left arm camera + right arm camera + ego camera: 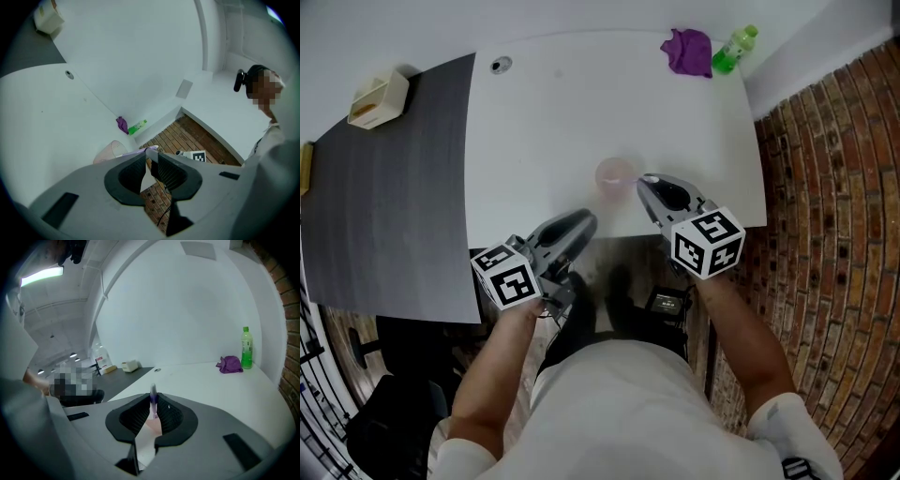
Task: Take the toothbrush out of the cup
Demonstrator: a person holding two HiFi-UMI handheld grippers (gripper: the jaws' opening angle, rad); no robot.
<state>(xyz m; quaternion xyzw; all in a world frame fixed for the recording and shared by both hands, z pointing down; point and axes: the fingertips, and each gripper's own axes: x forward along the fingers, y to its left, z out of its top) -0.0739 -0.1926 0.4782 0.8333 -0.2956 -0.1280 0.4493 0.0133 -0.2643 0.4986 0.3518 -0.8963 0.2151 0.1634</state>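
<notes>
Right gripper [153,404] clamped on the toothbrush [153,392], just beside the pink cup [615,175].
Purple cloth [687,52] and green bottle [734,49] sit well apart at the white table's [544,112] far corner; left gripper [586,222] (jaws together, empty) hangs near the cup. The brush's lower end is hidden.

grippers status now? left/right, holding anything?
Left gripper: closed, nothing between its jaws.
Right gripper: closed on the toothbrush, right by the pink cup.
</notes>
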